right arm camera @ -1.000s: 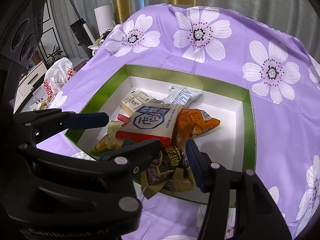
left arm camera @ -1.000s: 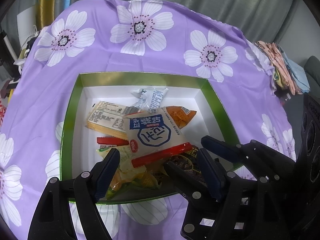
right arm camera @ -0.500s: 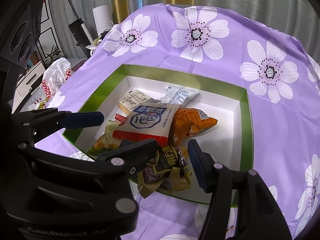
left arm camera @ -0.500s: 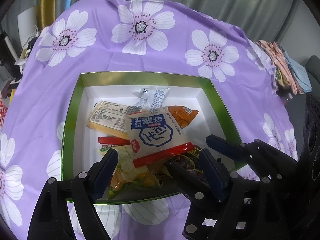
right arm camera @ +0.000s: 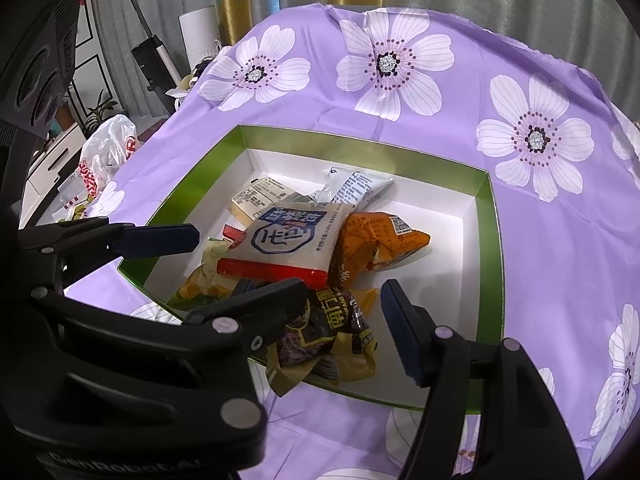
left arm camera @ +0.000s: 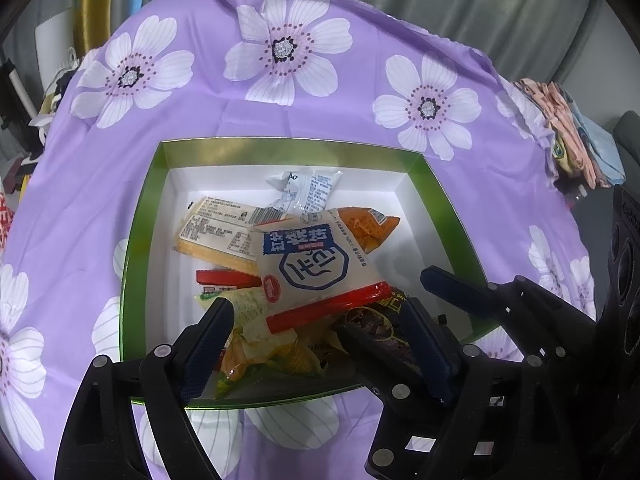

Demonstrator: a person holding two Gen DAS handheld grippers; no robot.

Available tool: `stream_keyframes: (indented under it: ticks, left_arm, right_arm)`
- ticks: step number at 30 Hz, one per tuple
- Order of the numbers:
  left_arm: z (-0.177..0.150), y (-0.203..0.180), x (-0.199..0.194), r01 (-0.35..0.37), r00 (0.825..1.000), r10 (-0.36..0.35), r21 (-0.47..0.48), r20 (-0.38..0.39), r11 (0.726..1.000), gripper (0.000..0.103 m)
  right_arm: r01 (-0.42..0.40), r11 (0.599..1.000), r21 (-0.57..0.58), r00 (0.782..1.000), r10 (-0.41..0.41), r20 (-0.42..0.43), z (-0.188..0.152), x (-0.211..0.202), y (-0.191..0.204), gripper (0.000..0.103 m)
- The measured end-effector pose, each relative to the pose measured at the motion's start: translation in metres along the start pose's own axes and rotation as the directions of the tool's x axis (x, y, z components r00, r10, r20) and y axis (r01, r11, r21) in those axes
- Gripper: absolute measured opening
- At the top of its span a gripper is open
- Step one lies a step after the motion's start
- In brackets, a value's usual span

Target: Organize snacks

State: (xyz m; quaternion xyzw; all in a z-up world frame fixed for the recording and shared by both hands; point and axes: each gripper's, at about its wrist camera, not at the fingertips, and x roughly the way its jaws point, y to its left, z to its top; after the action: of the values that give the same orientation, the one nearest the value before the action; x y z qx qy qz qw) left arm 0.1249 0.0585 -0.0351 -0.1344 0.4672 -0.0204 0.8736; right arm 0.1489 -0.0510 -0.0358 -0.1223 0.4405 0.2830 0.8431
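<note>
A green-rimmed white box [left arm camera: 141, 240] [right arm camera: 490, 240] on the purple flowered cloth holds several snack packets. A white and blue packet with a red edge [left arm camera: 316, 264] [right arm camera: 288, 240] lies on top of an orange packet [left arm camera: 366, 224] [right arm camera: 380, 240], a beige packet [left arm camera: 216, 232], a small white sachet [left arm camera: 308, 190] [right arm camera: 356, 186], a yellow-green packet [left arm camera: 256, 344] and a dark purple packet [right arm camera: 332, 336]. My left gripper [left arm camera: 320, 332] is open over the box's near edge. My right gripper [right arm camera: 344, 300] is open, its fingers either side of the dark purple packet.
The purple flowered cloth [left arm camera: 280, 92] covers the table around the box. Folded cloths [left arm camera: 568, 136] lie at the table's right edge. A white plastic bag [right arm camera: 104, 152] and a vacuum cleaner [right arm camera: 152, 56] stand off the table's left side.
Both grippers have drawn back a little toward the near edge of the box. Both stay open. The packets have not moved.
</note>
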Motion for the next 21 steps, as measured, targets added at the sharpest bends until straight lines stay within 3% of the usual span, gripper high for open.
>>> stream_keyframes:
  ticks: [5, 9, 21]
  left_arm:
    - [0.0004, 0.0001, 0.0005, 0.001, 1.0, -0.001, -0.001, -0.002, 1.0, 0.086]
    - [0.0002, 0.0031, 0.0012, -0.005, 1.0, 0.005, -0.013, 0.0, 1.0, 0.097]
    - [0.0011, 0.0029, 0.0005, -0.001, 1.0, 0.001, -0.018, 0.0, 1.0, 0.097]
  right_arm:
    - [0.007, 1.0, 0.004, 1.0, -0.007, -0.003, 0.0006, 0.0009, -0.0011, 0.068]
    - [0.017, 1.0, 0.018, 1.0, -0.017, 0.003, 0.0003, -0.0001, -0.0035, 0.076]
    - [0.017, 1.0, 0.02, 1.0, -0.017, 0.005, 0.0007, -0.001, -0.004, 0.077]
